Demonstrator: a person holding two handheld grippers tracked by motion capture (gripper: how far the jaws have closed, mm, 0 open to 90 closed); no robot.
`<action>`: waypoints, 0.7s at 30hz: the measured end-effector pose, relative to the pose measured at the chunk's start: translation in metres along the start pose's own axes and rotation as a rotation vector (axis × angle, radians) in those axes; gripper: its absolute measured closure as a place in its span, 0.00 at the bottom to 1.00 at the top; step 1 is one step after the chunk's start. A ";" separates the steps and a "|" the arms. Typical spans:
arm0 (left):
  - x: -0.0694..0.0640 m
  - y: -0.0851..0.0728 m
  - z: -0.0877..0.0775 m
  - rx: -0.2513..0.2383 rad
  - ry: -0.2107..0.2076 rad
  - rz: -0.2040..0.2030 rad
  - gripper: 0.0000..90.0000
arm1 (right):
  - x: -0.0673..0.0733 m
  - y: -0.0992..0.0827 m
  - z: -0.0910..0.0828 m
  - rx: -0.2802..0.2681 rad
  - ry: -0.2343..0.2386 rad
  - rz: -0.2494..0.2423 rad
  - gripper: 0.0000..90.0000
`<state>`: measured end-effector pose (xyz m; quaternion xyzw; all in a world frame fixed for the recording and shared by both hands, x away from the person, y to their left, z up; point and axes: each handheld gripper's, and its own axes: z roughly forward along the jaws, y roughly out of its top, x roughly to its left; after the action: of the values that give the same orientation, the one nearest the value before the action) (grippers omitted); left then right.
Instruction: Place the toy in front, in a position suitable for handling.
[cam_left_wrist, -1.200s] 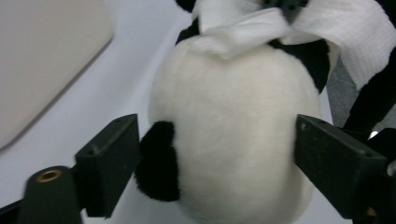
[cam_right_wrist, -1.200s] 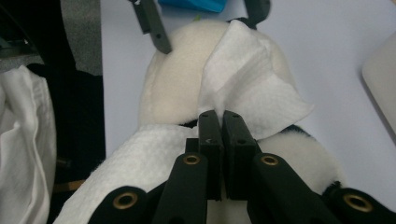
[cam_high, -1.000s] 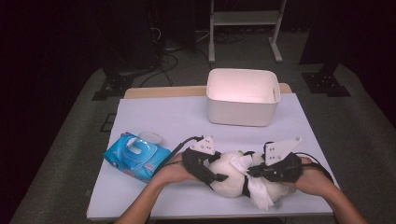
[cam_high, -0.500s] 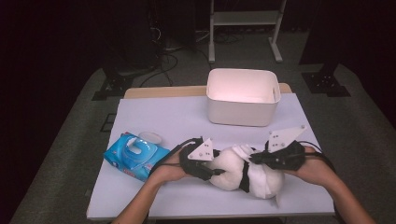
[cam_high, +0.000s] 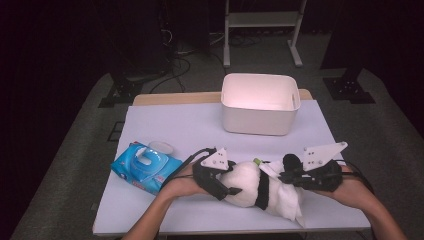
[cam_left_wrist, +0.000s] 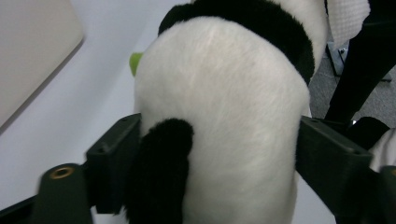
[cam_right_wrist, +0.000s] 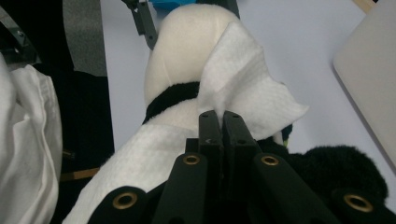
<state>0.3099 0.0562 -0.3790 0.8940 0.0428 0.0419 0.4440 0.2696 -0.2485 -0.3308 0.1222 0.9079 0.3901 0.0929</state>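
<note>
since a second ago the right gripper (cam_high: 286, 176) is shifting toward the table's right edge, its jaws pinched tight on a white wipe (cam_right_wrist: 243, 88) draped over the panda plush (cam_high: 250, 187). the left gripper (cam_high: 231, 190) is staying put, its jaws having just reopened wide, now straddling the panda's white body against the fur. the panda is lying near the table's front edge, the blue wipes pack (cam_high: 145, 167) well to its left.

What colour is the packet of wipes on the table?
The packet of wipes is blue with a clear lid, best seen in the high view.
</note>
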 end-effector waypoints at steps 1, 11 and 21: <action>-0.001 0.001 0.001 0.002 0.017 0.026 0.27 | 0.000 0.003 0.002 0.005 -0.005 -0.008 0.96; -0.006 -0.004 -0.008 -0.018 0.064 0.072 0.46 | -0.012 0.010 0.001 -0.006 -0.016 -0.006 0.97; -0.014 -0.005 -0.009 -0.012 0.074 0.123 0.47 | -0.015 -0.017 -0.027 -0.026 -0.094 0.058 0.96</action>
<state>0.2953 0.0645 -0.3778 0.8901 0.0038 0.1025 0.4442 0.2745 -0.2828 -0.3236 0.1654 0.8934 0.3984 0.1255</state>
